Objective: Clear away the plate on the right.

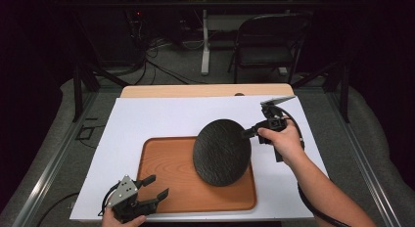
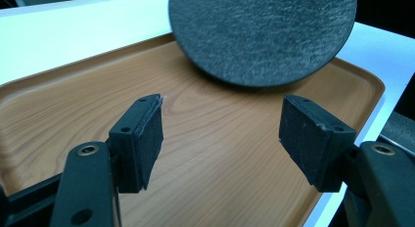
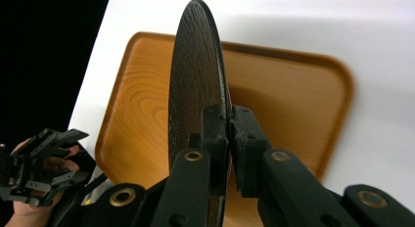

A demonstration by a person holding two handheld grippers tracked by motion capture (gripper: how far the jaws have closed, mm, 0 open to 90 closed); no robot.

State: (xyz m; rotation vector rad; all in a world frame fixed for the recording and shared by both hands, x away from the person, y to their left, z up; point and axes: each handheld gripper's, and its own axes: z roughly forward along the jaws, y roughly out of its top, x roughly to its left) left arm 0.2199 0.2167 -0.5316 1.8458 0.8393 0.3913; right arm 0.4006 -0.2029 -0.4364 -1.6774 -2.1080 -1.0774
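Observation:
A round dark textured plate [image 1: 221, 151] hangs tilted above the right half of a wooden tray [image 1: 166, 180]. My right gripper [image 1: 247, 132] is shut on the plate's right rim, held by a hand. In the right gripper view the plate [image 3: 195, 80] stands edge-on with both jaws clamped on its rim above the tray [image 3: 288, 85]. My left gripper [image 1: 157, 185] is open over the tray's near left corner with nothing between its fingers. In the left gripper view the plate [image 2: 264, 31] floats beyond the open jaws, over the tray [image 2: 215, 144].
The tray lies on a white board [image 1: 151, 117] that covers a wooden table [image 1: 205, 90]. A black folding chair [image 1: 269, 41] and cables stand on the floor beyond the table. Metal rails [image 1: 44, 173] run along both sides.

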